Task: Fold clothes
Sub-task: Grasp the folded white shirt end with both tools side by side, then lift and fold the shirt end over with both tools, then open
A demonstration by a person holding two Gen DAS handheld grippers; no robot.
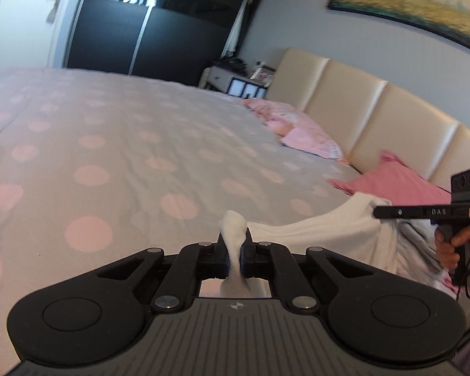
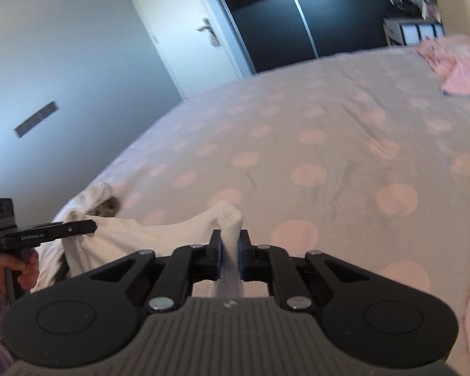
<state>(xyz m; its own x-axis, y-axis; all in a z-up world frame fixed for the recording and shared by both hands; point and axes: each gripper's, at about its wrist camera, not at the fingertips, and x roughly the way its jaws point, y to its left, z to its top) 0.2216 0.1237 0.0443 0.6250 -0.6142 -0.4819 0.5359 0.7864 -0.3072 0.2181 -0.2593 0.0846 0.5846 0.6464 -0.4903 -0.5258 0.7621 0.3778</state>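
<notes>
A white garment [image 1: 322, 235] with a grey part hangs stretched between my two grippers above the bed. My left gripper [image 1: 234, 250] is shut on one bunched white corner of it. My right gripper [image 2: 230, 250] is shut on the other corner, with the cloth [image 2: 134, 232] running off to the left. Each gripper shows in the other's view: the right one [image 1: 379, 211] at the far right edge, the left one [image 2: 91, 227] at the far left edge, each held by a hand. The garment's lower part is hidden below the grippers.
The bed cover [image 1: 125, 156] is grey with pink dots. Pink pillows [image 1: 391, 181] and a folded pink cloth [image 1: 307, 134] lie along the cream headboard [image 1: 376, 109]. A dark wardrobe [image 1: 156, 31], a door [image 2: 185, 31] and a bedside shelf [image 1: 235, 81] stand beyond.
</notes>
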